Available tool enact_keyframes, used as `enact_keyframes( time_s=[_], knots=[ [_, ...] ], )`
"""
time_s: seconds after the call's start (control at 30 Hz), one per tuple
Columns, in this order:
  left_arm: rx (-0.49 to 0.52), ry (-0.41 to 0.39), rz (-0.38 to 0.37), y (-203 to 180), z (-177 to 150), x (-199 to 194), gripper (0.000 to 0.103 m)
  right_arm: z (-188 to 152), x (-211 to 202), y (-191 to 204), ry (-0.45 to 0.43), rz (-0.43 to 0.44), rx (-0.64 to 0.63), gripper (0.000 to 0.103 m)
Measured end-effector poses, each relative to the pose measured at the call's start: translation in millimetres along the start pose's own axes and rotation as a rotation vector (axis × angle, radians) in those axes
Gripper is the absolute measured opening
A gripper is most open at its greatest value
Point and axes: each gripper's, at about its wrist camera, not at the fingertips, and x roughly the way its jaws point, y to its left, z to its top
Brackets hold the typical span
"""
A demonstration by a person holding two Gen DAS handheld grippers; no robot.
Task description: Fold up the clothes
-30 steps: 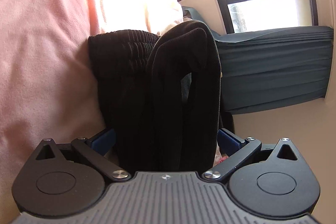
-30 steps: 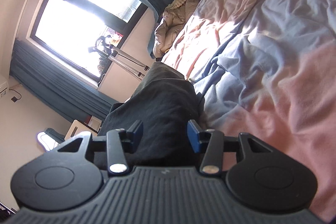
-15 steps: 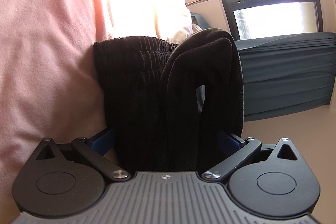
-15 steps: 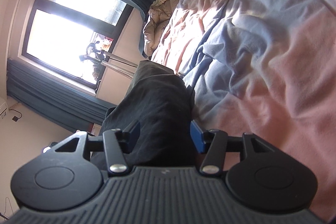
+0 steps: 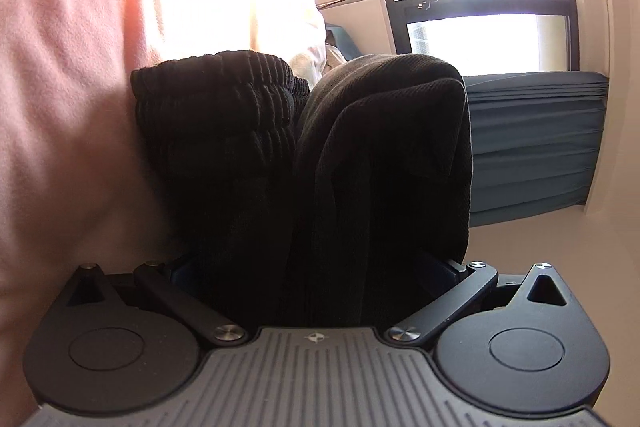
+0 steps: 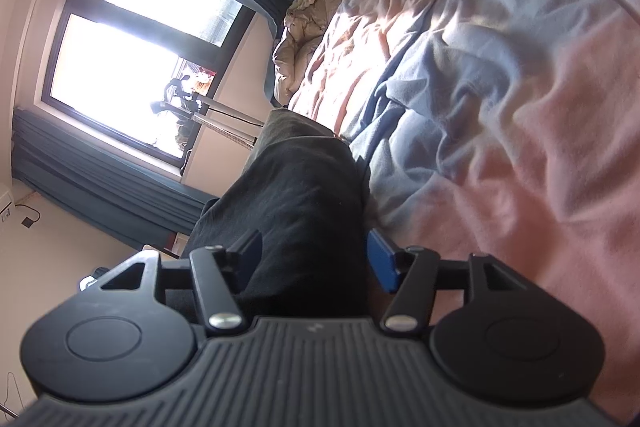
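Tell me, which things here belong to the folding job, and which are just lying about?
Part of the job:
- folded black ribbed fabric garment, between the fingers of both grippers
- left gripper
- right gripper, jaws opening around the garment

Just lying about:
- rumpled pink and blue bedsheet
- crumpled cream quilt
- dark teal pleated curtains
- metal drying rack by the window

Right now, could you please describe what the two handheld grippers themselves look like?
Both look alike. The left gripper has a grey ribbed body with a small star mark, two round black discs at its sides, black link arms on silver pivot screws, and blue pads that are mostly hidden. The right gripper is the same build, and its blue pads show clearly. No hands, sleeves or cables show.
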Motion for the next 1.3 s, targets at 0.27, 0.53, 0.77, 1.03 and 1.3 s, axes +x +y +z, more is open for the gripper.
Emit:
enact_keyframes(
  time_s=[0.27, 0.53, 0.77, 1.03, 1.3],
  knots=[
    [0.098, 0.062, 0.187, 5.1, -23.9, 16.2, 0.103, -3.2, 11.9, 4.5, 0.023, 0.008, -0.043, 0.062],
    [0.143, 0.001, 0.059, -0.7, -36.4, 14.7, 0.102, -2.3, 28.9, 6.1, 0.038, 0.022, -0.09, 0.064],
    [0.157, 0.055, 0.076, 11.3, -44.1, 23.0, 0.102, 10.4, 39.9, 6.4, 0.006, 0.027, -0.104, 0.067],
    [0.185, 0.029, 0.148, 17.8, -52.5, 39.0, 0.103, 31.9, 67.9, -9.9, 0.024, -0.044, -0.105, 0.074],
    [0.157, -0.004, 0.175, 27.8, -65.1, 23.8, 0.065, 32.9, 85.1, -20.7, 0.085, 0.074, -0.059, 0.076]
  ],
)
